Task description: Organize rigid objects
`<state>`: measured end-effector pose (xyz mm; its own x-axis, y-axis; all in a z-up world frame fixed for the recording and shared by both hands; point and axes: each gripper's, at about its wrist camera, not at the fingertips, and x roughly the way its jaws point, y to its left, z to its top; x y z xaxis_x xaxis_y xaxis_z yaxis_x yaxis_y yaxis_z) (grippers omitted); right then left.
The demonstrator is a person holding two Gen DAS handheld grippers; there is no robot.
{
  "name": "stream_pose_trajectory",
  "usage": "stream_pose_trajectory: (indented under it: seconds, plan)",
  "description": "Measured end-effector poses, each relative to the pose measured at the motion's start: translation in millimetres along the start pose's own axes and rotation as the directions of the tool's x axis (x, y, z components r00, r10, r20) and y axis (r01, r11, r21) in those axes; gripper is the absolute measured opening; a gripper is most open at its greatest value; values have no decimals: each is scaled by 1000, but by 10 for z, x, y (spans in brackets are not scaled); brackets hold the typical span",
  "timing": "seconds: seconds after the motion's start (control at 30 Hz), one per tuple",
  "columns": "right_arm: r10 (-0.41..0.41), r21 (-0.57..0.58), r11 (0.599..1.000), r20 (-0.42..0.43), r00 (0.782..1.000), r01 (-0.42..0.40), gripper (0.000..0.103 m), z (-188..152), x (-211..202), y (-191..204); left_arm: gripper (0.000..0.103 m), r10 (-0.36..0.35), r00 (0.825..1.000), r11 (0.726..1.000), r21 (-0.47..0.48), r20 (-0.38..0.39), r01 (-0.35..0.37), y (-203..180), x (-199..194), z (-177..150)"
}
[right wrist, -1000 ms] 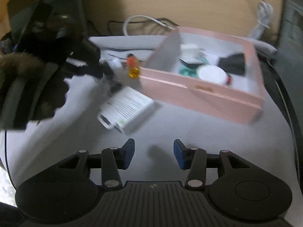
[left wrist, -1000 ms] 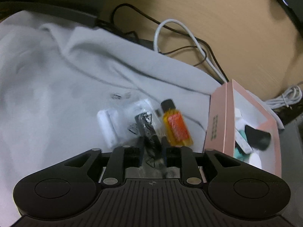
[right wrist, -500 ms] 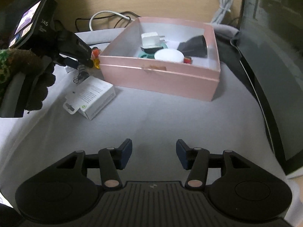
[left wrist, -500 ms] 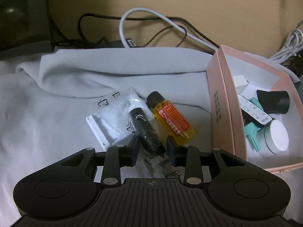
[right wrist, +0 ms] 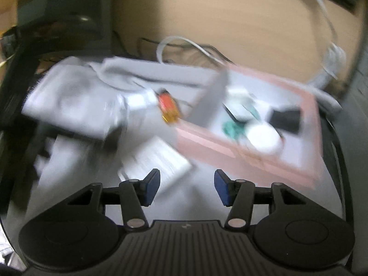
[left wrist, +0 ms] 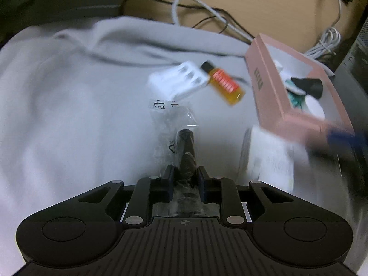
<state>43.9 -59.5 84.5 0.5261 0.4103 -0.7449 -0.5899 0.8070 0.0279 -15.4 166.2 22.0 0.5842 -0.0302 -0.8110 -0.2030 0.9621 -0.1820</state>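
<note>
Your left gripper (left wrist: 184, 179) is clenched on a dark stick-shaped item in a clear plastic bag (left wrist: 178, 138), its jaws pinching the near end while the rest of the bag juts forward above the grey cloth (left wrist: 69, 105) that covers the worktop. Beyond the bag, a white block with three oval marks (left wrist: 178, 81) lies on the cloth, and just to its right, touching or nearly so, lies the amber bottle with a black cap and red label (left wrist: 224, 84), on its side. Further right sits the pink box (left wrist: 264, 85), open at the top, with a dark item, a teal one and a white round lid (left wrist: 315, 107) inside it. A white printed carton (left wrist: 269, 158) lies just in front of the box's near corner, blurred. Your right gripper (right wrist: 186, 189) is released, its blue-padded jaws standing well apart with nothing between them, hovering over the cloth near the carton (right wrist: 158, 161) and the box's near wall (right wrist: 230, 147). From that side the frame is heavily smeared, but you can make out the bottle (right wrist: 169, 108) lying just left of the box and the round lid (right wrist: 264, 136) inside, near the front wall. White and black cables (left wrist: 207, 16) trail over the wooden surface (left wrist: 253, 0) behind the cloth.
</note>
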Motion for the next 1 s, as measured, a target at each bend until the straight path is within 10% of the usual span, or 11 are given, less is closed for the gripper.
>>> stream_pose_trajectory:
  seconds: [0.27, 0.57, 1.0]
  plan:
    - [32, -108, 993, -84, 996, -41, 46, 970, 856, 356, 24, 13, 1000, 994, -106, 17, -11, 327, -328, -361]
    - [-115, -210, 975, -225, 968, 67, 29, 1195, 1768, 576, 24, -13, 999, 988, -153, 41, 19, 403, -462, -613]
    - [165, -84, 979, -189, 968, -183, 28, 564, 676, 567, 24, -6, 1000, 995, -99, 30, 9, 146, -320, -470]
